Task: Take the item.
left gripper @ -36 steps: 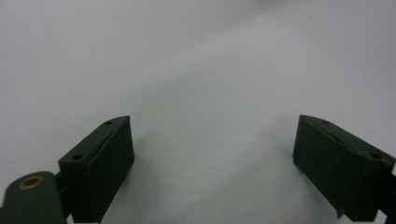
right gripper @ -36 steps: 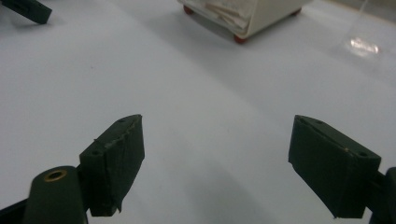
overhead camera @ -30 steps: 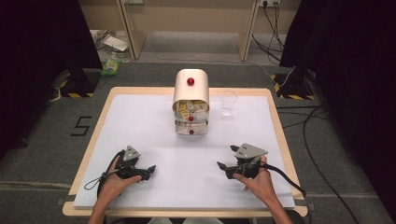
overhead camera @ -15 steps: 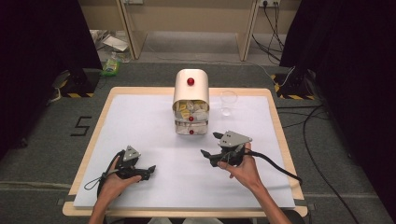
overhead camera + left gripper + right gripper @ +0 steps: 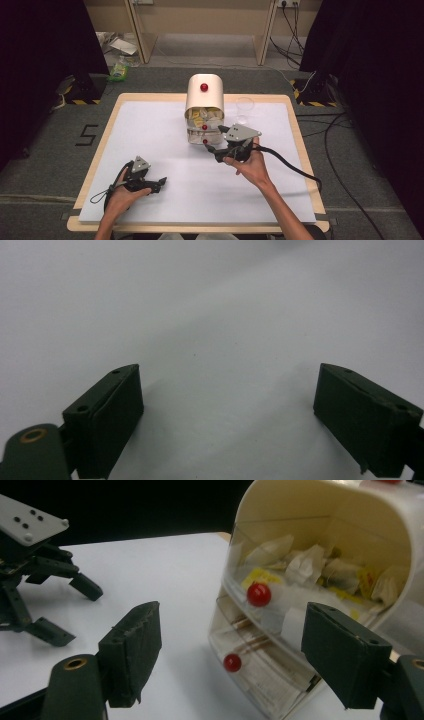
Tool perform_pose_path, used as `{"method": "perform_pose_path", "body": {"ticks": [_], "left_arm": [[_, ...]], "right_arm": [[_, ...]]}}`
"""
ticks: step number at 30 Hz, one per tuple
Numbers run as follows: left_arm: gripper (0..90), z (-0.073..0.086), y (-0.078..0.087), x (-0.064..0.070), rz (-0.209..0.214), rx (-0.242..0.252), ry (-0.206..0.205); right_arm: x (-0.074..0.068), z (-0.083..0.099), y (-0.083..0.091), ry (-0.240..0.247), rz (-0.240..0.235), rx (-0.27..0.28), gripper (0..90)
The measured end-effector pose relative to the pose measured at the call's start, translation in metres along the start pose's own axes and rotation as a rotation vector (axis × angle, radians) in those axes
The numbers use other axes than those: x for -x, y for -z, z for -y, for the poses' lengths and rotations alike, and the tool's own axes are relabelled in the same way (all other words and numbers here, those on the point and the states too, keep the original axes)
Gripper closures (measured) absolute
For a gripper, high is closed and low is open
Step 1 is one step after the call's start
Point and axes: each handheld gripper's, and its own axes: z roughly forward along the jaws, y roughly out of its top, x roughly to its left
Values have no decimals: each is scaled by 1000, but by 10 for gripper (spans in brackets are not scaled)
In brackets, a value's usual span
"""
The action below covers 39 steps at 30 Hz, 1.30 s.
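A cream drawer cabinet (image 5: 204,100) with a rounded top stands at the table's far middle. It has a red knob on top and two clear drawers, each with a red knob. The upper drawer (image 5: 310,565) holds several paper packets. Its knob (image 5: 258,594) lies between the open jaws of my right gripper (image 5: 232,611), still a little beyond them. The lower knob (image 5: 231,662) sits below. From above, the right gripper (image 5: 214,140) is just right of the cabinet's front, held off the table. My left gripper (image 5: 159,184) rests open on the white table near the front left, its jaws (image 5: 227,372) wide apart with nothing between them.
A clear glass (image 5: 244,109) stands right of the cabinet, just behind the right gripper. The white mat (image 5: 150,130) covers the wooden table. A cable (image 5: 295,167) trails from the right gripper toward the table's right edge.
The right gripper has lifted and moved forward and left, from the front right of the table up to the cabinet's drawers. The left gripper has stayed put.
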Motion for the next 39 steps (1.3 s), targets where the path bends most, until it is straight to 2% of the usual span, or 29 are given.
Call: {"method": "perform_pose_path", "body": {"ticks": [2,4,10,17,21,30,39], "left_arm": [[114,0,0,0,0,0,0],[114,0,0,0,0,0,0],[114,0,0,0,0,0,0],[114,0,0,0,1,0,0],[114,0,0,0,1,0,1],[114,0,0,0,0,1,0],[114,0,0,0,0,1,0]], "right_arm": [[1,-6,-4,-5,-4,15,251],[2,-11,-9,11,4,14,250],[8,-20,-21,20,12,18,251],[18,-22,-31,19,20,4,252],[20,-21,-35,16,9,-11,258],[18,-19,-36,12,-7,-19,245],[7,-17,-27,20,-33,-22,253]]}}
